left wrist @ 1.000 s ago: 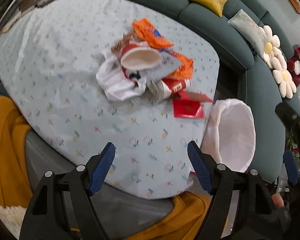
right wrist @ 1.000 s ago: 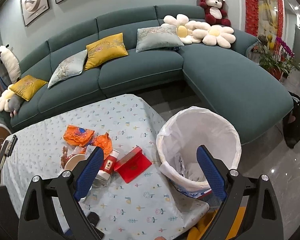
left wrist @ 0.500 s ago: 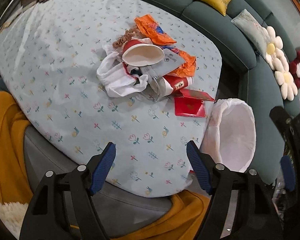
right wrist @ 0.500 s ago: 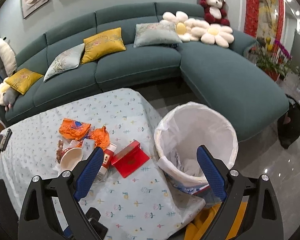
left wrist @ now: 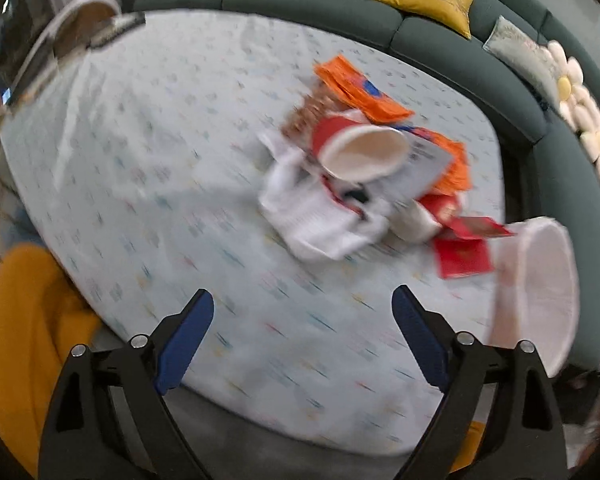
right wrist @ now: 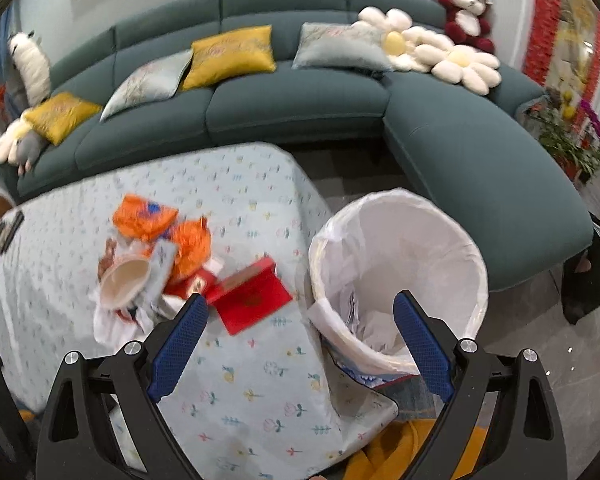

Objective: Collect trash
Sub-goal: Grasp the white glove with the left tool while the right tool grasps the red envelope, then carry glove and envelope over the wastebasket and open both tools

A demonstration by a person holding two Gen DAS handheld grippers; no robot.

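Trash pile (right wrist: pixel 156 268) sits on the table, toward the edge nearest the bin. In it: red paper cup (left wrist: pixel 356 148) on its side w/ white inside facing the left cam, nothing visible in it; orange wrappers (right wrist: pixel 146 216) behind it; crumpled white paper/plastic (left wrist: pixel 320 220) in front; a red can or tube (right wrist: pixel 194 282), probably, since blur hides the label; flat red envelope (right wrist: pixel 254 300) at the pile's bin-side edge, lying on the cloth.

Bin (right wrist: pixel 400 276) stands on the floor just beside the table corner, lined w/ a white bag folded over the rim. Inside, at the bottom: some crumpled white paper bits (right wrist: pixel 364 320); rest of the liner bare.

Left gripper (left wrist: pixel 302 316) hovers over the floral tablecloth (left wrist: pixel 140 160) near side of the pile, fingers spread wide, nothing between them, not touching the trash. Left view is motion-blurred.

Right gripper (right wrist: pixel 300 322) also spread wide and empty; left finger (right wrist: pixel 180 340) overlaps the pile's near edge in view, right finger (right wrist: pixel 420 344) overlaps the bin opening. Can't tell height above either.

Beyond: teal sectional sofa (right wrist: pixel 300 96) w/ yellow and grey cushions, flower pillows (right wrist: pixel 432 52), plush bear (right wrist: pixel 466 12). Yellow fabric (left wrist: pixel 24 320) below the table edge.
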